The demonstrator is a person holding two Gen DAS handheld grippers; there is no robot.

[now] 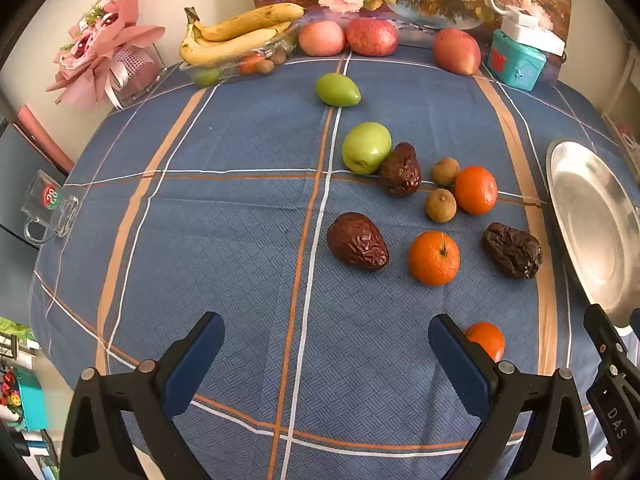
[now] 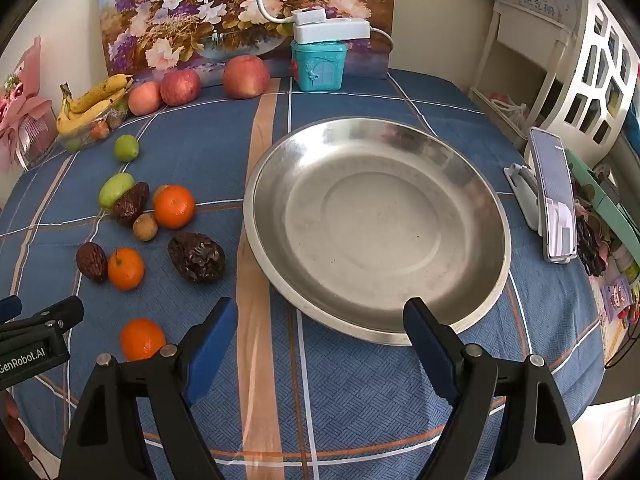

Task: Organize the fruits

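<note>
Although both grippers hung over the table with nothing between their pads, the left gripper stood with its jaws wide apart and the right gripper likewise spread, neither touching any fruit. Nearest, just outside the left gripper's right pad, sat a mandarin, judged light, round and apt to roll, best pinched across its middle. Ahead of those jaws lay a wrinkled red date and another mandarin, the date probably soft and grippy. Farther ahead clustered two small brown longans, likely thin-shelled, and two smooth green fruits, probably slippery. Directly ahead of the right gripper's jaws, the steel plate held nothing. Farthest, a clear tray carried bananas above smaller fruit.
</note>
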